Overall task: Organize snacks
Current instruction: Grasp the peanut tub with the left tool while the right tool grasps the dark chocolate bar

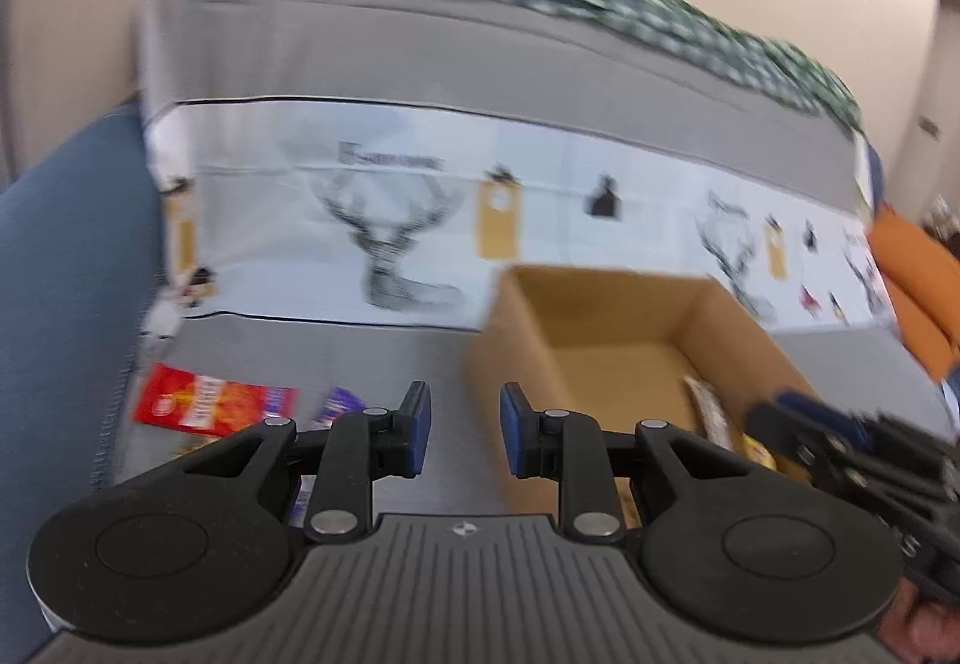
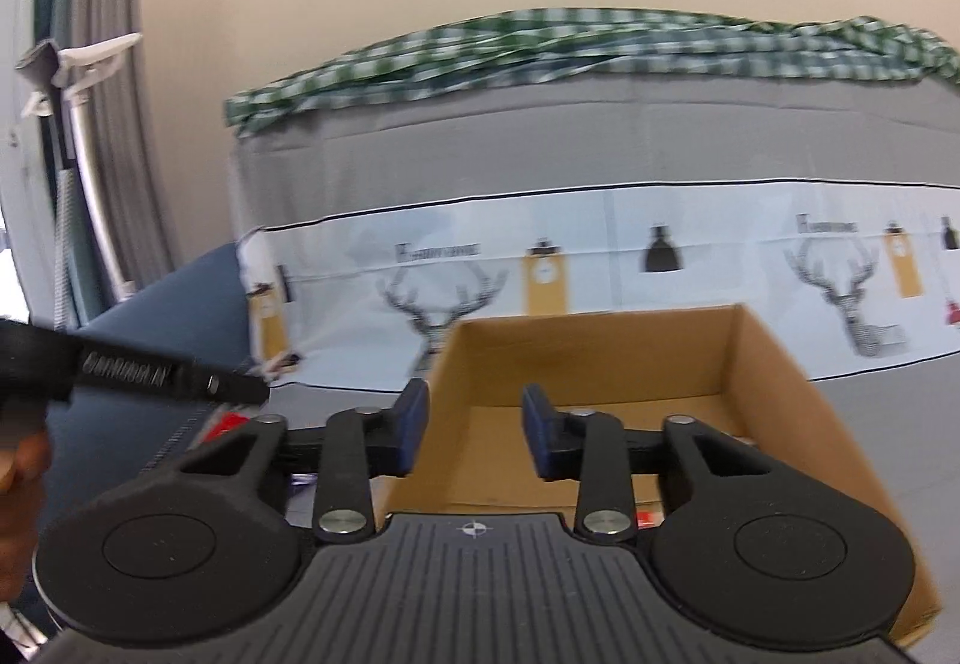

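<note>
The cardboard box [image 1: 606, 316] sits open-topped on a grey cover, its far wall near a white band printed with deer heads [image 1: 390, 250]. Left of the box, a red snack packet [image 1: 198, 400] and a small purple packet [image 1: 339, 403] lie flat on the cover, well apart from the box, with bare grey cloth between them and its left wall. The left gripper [image 1: 465, 427] tilts down over that bare strip just left of the box's near corner, jaws narrow with nothing between them. Inside the box, against its right wall, lie a pale wrapped bar [image 1: 711, 412] and a yellow packet [image 1: 759, 451]; the rest of the box floor is bare. The right gripper [image 2: 474, 424] tilts down over the box's left wall, jaws narrow and empty, and a hand [image 2: 21, 460] shows left of it
</note>
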A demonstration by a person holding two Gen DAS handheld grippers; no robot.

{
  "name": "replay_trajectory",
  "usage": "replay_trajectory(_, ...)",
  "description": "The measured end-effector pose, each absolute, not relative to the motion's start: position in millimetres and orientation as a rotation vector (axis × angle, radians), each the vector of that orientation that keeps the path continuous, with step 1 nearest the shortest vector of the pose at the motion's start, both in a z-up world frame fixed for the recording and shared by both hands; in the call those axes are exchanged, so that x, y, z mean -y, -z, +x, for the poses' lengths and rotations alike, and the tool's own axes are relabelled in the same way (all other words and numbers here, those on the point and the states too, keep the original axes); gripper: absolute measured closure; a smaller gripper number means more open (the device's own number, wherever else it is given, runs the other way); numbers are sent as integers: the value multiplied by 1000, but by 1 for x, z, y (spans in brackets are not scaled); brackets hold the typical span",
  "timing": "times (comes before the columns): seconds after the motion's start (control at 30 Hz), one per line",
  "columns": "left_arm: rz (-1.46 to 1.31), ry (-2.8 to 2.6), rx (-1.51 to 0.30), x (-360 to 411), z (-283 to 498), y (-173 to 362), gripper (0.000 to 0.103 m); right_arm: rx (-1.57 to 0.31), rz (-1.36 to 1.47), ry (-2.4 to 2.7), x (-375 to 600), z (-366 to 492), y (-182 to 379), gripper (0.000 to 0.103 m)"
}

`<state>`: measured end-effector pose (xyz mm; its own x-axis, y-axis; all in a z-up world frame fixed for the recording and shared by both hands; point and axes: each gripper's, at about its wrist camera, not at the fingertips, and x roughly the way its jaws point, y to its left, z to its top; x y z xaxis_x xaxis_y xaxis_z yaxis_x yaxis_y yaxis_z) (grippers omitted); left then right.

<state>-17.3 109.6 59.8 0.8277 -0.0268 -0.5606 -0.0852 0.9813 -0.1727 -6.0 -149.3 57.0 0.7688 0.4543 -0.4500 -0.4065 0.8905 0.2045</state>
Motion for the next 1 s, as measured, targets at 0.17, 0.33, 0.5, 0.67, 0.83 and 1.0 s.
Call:
replay_trajectory(0.17, -383, -175, -685, -173, -30, -28, 76, -547, 108, -519, 116, -11, -50, 68)
replay_trajectory(0.33, -523, -250, -729, -215, -39, -4, 76, -582, 81, -610, 71, -18, -34, 68)
replay_trajectory(0.5, -584, -288, -733, -241, -42, 7, 73, -603, 13, -714, 29, -31, -12, 68)
replay_trajectory(0.67, -658, -313, -749, -257, -37, 19, 66, -595, -48, -805, -1, -41, 5, 68)
replay_trajectory(0.83, -650, -316, -772, -264, -25, 26, 45, -649, -98, -839, -18, -41, 33, 68)
replay_trajectory(1.0, -628, -290, -803, -259, -8, 34, 17, -688, -84, -847, -33, -25, 50, 59)
